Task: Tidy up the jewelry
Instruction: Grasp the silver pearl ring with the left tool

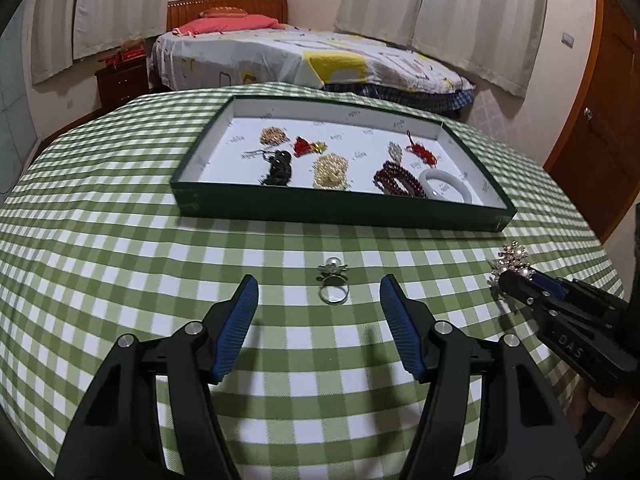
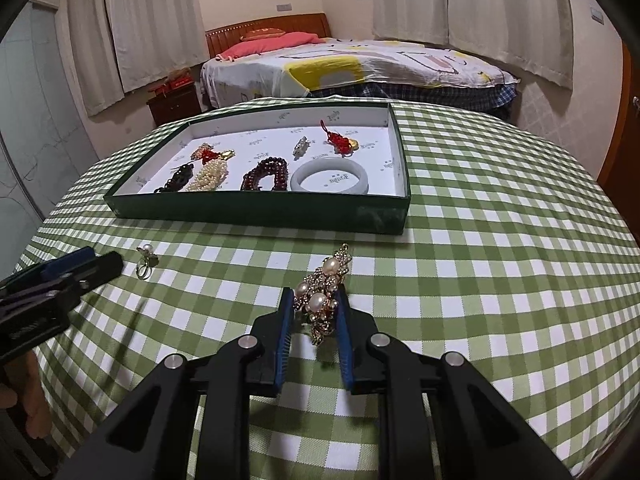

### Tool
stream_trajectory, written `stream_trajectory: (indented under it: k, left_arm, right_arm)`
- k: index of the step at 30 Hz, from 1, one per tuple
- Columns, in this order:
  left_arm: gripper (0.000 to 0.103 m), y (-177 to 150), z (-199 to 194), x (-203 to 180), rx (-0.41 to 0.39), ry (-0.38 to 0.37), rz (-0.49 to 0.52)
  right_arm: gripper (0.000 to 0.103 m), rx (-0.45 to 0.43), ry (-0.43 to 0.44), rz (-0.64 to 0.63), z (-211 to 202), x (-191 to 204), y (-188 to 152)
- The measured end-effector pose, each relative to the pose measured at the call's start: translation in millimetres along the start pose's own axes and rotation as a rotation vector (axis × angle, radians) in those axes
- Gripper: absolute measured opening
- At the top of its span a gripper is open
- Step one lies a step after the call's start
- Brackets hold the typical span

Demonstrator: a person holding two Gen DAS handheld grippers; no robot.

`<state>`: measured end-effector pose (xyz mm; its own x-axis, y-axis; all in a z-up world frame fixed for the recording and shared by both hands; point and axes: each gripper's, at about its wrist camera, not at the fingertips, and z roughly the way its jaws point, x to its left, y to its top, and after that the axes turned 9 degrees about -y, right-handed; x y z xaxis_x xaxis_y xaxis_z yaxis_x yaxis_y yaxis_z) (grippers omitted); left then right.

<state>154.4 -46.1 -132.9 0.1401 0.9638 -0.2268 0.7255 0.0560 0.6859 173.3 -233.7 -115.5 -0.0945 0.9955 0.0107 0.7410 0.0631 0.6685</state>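
Note:
A silver pearl ring [image 1: 333, 282] lies on the green checked tablecloth, just ahead of my open, empty left gripper [image 1: 319, 288]; it also shows in the right wrist view [image 2: 145, 262]. My right gripper [image 2: 314, 300] is shut on a gold pearl brooch [image 2: 323, 290], which sits at tablecloth level; the brooch also shows in the left wrist view [image 1: 512, 262]. A dark green tray [image 1: 336, 210] with a white lining stands beyond, holding a white bangle [image 2: 329, 179], dark red beads [image 2: 266, 174], a pearl bundle [image 1: 330, 171], black beads [image 1: 278, 168] and red knots.
The round table's edge [image 2: 600, 320] curves off to the right. A bed [image 1: 304, 60] and a dark nightstand [image 1: 122, 80] stand beyond the table. A wooden door [image 1: 600, 120] is at right.

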Motion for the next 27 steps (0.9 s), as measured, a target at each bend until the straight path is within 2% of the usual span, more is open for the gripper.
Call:
stream_trajectory:
  k: [4,8,16,27]
  left_arm:
    - [0.050,1,15,-3,0.042,0.006,0.005]
    - [0.047,5,25,-3,0.058,0.004,-0.003]
    - [0.020,6,33,-2,0.076,-0.002,0.004]
    - [0.019,2,29,-2,0.058,-0.021,0.021]
  right_arm:
    - [0.021,0.002,0.011,0.005,0,-2,0]
    - [0.021,0.005,0.019,0.012,2,-3,-1]
    - [0.021,0.009,0.025,0.026,3,-7,0]
    - [0.021,0.019,0.027,0.029,7,-6,-1]
